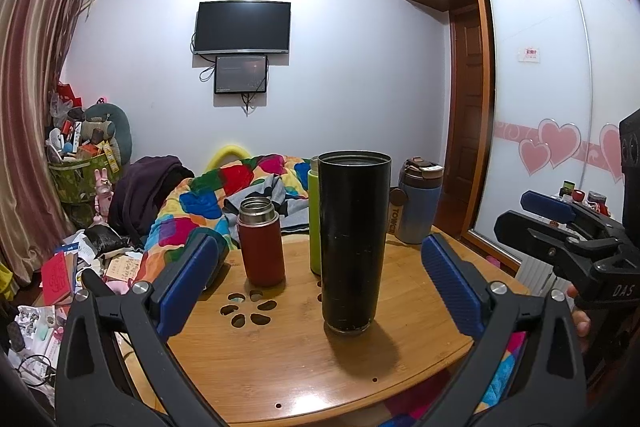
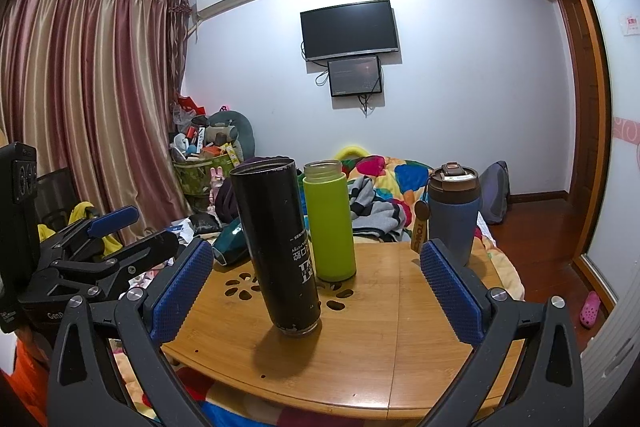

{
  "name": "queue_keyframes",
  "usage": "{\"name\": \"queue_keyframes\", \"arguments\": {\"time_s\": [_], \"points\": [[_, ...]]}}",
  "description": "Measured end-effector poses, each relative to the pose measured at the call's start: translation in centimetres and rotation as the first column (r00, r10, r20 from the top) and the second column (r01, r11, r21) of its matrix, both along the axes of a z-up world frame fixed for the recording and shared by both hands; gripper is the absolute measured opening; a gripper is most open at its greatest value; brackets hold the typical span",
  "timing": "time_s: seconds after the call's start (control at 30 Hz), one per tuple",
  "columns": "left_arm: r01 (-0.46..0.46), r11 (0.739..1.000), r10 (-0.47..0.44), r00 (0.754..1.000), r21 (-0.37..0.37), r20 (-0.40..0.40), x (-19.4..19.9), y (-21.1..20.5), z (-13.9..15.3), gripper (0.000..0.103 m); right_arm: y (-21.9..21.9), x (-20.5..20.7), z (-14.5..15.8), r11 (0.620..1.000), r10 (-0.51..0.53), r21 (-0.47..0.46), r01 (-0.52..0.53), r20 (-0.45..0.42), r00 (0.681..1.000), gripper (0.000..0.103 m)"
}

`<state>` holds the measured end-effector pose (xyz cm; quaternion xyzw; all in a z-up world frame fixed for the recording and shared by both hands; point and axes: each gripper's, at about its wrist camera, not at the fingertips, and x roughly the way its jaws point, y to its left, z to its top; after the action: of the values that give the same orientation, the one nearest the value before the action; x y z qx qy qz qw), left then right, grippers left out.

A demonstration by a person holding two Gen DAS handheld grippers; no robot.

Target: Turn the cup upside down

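Observation:
A tall black cup (image 1: 351, 243) stands on the round wooden table (image 1: 288, 359), wide end up, printed text upside down; it also shows in the right wrist view (image 2: 278, 247). My left gripper (image 1: 320, 283) is open, fingers either side of the cup but nearer the camera, not touching it. My right gripper (image 2: 316, 287) is open too, short of the cup, holding nothing. The right gripper shows at the right edge of the left wrist view (image 1: 568, 227); the left gripper shows at the left of the right wrist view (image 2: 100, 239).
A red flask (image 1: 262, 241), a green bottle (image 2: 330, 221) and a blue tumbler with a lid (image 2: 454, 211) stand on the table behind the cup. A bed with a colourful quilt (image 1: 224, 195) lies beyond. Clutter covers the floor at left (image 1: 60, 279).

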<state>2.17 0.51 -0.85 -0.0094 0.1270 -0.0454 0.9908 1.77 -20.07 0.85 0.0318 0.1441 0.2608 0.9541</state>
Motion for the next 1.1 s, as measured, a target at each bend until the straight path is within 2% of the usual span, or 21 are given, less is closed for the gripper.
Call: {"name": "queue_keyframes", "arguments": {"time_s": [1.1], "points": [[0.015, 1.000, -0.015, 1.000, 0.003, 0.011, -0.24, 0.03, -0.13, 0.103, 0.07, -0.04, -0.19, 1.000, -0.002, 0.000, 0.002, -0.003, 1.000, 0.103]]}}
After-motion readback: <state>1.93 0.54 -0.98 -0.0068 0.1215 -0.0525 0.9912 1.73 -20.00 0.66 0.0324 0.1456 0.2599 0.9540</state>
